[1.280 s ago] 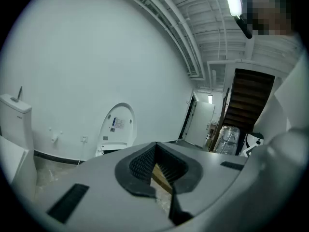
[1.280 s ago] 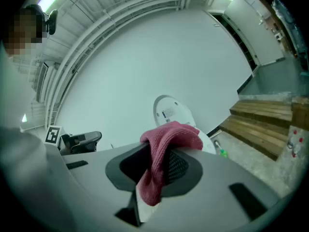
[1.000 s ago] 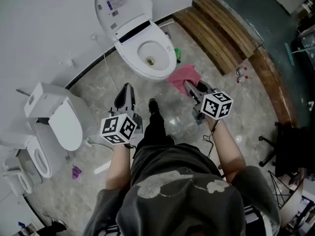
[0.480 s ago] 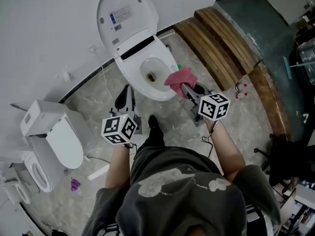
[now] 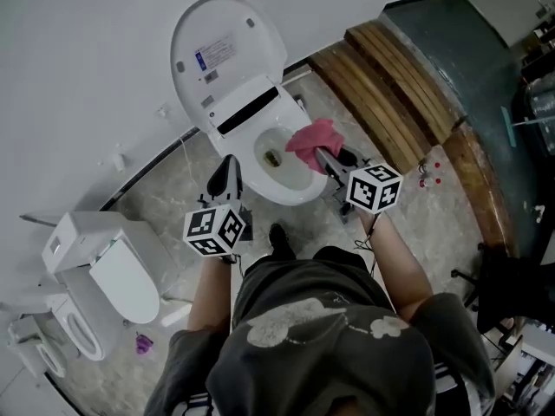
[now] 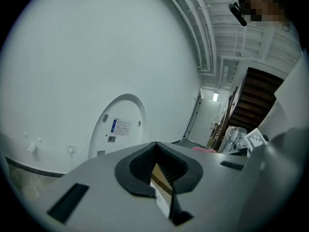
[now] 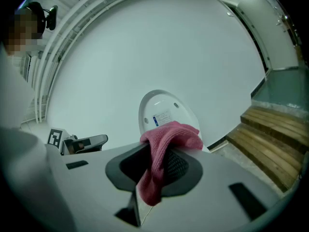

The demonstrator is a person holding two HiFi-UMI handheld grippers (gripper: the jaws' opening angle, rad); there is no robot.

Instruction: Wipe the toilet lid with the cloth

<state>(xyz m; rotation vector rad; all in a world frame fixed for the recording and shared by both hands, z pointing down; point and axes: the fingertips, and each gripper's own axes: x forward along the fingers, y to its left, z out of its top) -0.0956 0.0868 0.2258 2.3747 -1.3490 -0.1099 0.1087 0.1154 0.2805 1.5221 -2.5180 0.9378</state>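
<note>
Both grippers have drawn closer to the toilet over the last second, and the pink cloth (image 5: 312,139), which hung over the floor beside the bowl, now hangs over the bowl's right rim.

Head view, looking steeply down, left to right. At eight o'clock, a second white toilet (image 5: 121,276) stands on the marbled floor (image 5: 169,189) with its lid down. Just left of centre, the left gripper (image 5: 228,165) points toward twelve o'clock, its tip near the bowl's left front edge but not touching it. Its jaws are together with nothing between them. Its marker cube sits just below.

At eleven to twelve o'clock, the toilet lid (image 5: 227,55) stands raised against the white wall (image 5: 87,76), its inner face toward the camera, with a small printed label on it. Below the lid, the open bowl (image 5: 279,170) lies at about twelve o'clock from the person's dark shirt.

Just right of centre, the right gripper (image 5: 329,161) points toward eleven o'clock. Its jaws are clamped on the cloth, which bunches above the tips and trails down between the pads in the right gripper view. The cloth is well apart from the lid and has not reached it.

At one to two o'clock, wooden steps (image 5: 395,76) run diagonally beside a dark floor.
</note>
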